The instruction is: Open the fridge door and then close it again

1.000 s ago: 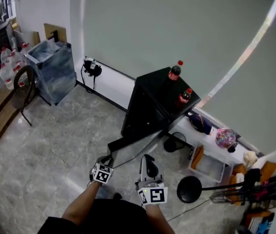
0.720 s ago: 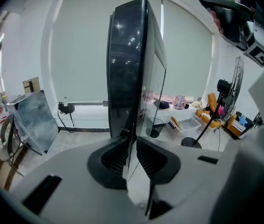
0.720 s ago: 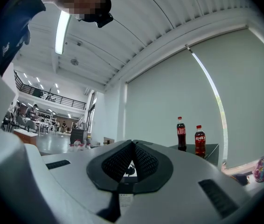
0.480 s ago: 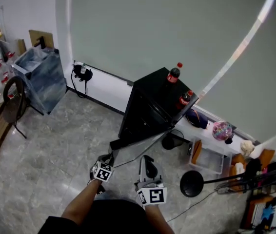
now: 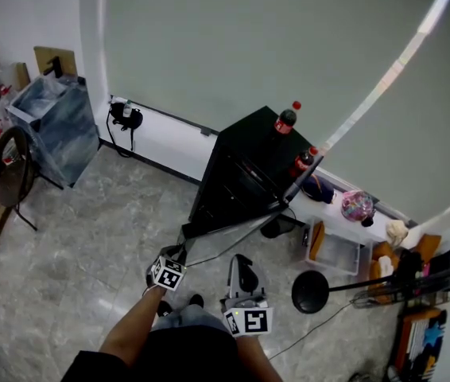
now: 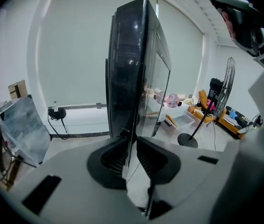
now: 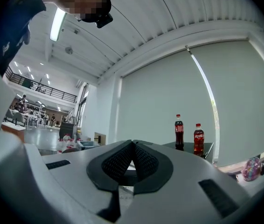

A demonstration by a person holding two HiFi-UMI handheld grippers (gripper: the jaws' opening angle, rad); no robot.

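A small black fridge [image 5: 241, 161] stands against the wall with two cola bottles [image 5: 287, 118] on its top. Its glass door [image 5: 249, 220] stands swung out towards me. My left gripper [image 5: 179, 255] is shut on the door's free edge; in the left gripper view the door [image 6: 128, 78] runs edge-on between the pads of the left gripper [image 6: 131, 154]. My right gripper [image 5: 241, 263] hangs beside it, shut on nothing. In the right gripper view the right gripper [image 7: 133, 147] points level past the bottles [image 7: 179, 129].
A floor fan's round base [image 5: 311, 291] and pole stand at the right. A white tray [image 5: 335, 251] and a pink ball [image 5: 356, 205] lie by the wall. A plastic-lined bin [image 5: 50, 130] and a chair [image 5: 12, 165] are at the left.
My left gripper has moved sideways with the door edge, and the door has swung with it. The right gripper drifted along beside it and stayed shut.
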